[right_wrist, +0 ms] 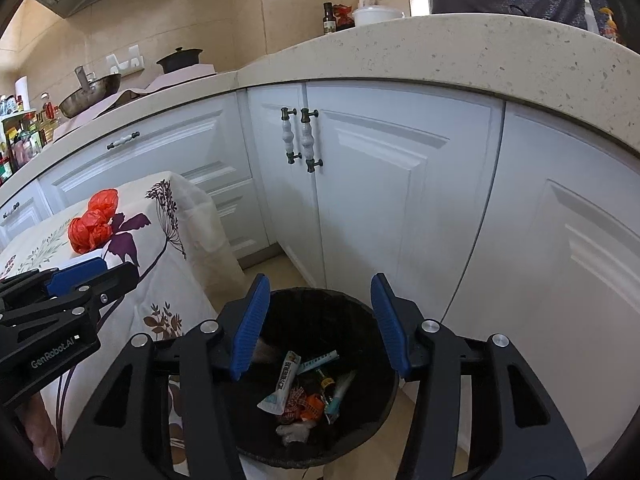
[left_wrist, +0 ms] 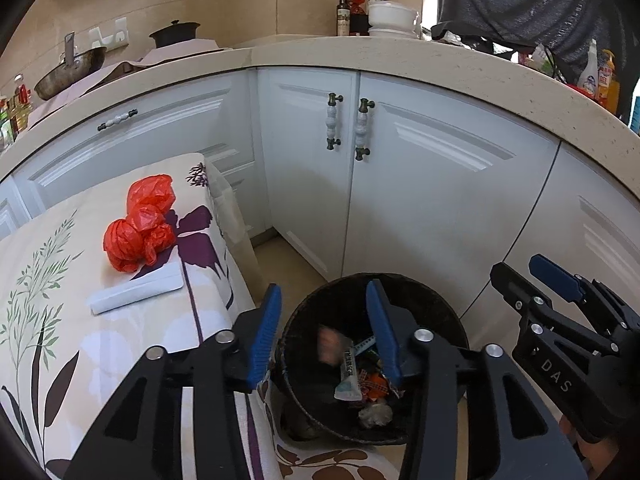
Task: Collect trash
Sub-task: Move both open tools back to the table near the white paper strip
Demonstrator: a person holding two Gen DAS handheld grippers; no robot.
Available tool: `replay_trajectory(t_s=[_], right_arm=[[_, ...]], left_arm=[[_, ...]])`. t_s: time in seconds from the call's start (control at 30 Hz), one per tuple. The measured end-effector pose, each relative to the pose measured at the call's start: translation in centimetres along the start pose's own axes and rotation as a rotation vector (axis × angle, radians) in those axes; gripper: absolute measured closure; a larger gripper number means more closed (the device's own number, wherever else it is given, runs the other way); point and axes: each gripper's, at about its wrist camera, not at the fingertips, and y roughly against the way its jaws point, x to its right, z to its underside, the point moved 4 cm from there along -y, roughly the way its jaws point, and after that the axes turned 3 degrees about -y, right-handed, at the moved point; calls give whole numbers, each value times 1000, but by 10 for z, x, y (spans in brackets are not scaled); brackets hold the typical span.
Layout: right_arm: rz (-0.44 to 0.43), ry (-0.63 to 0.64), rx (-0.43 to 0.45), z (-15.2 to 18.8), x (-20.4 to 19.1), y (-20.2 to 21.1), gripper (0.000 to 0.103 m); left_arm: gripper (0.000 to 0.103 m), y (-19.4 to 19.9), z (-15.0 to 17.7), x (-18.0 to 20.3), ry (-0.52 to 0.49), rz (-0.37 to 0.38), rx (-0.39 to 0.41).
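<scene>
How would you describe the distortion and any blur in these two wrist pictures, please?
Left wrist view: fisheye bends the countertop edge into an arc, corners vignette black, and a reddish item in the trash bin is smeared by motion. Right wrist view: same curved countertop; the wrappers in the bin look sharp.

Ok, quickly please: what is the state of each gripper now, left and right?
Left gripper: open, holding nothing, above the trash bin.
Right gripper: open, holding nothing, also above the bin.
</scene>
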Motion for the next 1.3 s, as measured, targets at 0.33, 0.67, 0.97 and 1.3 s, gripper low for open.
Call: replay_trajectory(t_s=[0.33,0.67,0.97,1.3], right_arm=[[-88,33,1,-11,-25,2,52],[-218,130,-3,-24,-86,-8,52],[-325,243,-45,-21,-151,-20,52],[-415,349,-119,-9,-203,-45,52]], left_arm=[[41,23,-2,-32,39,-33,33],[40,51,17,-119,158,-183,22],[39,74,43,-200,268,-338,-6],[38,86,69,-255,346,-429,-36]])
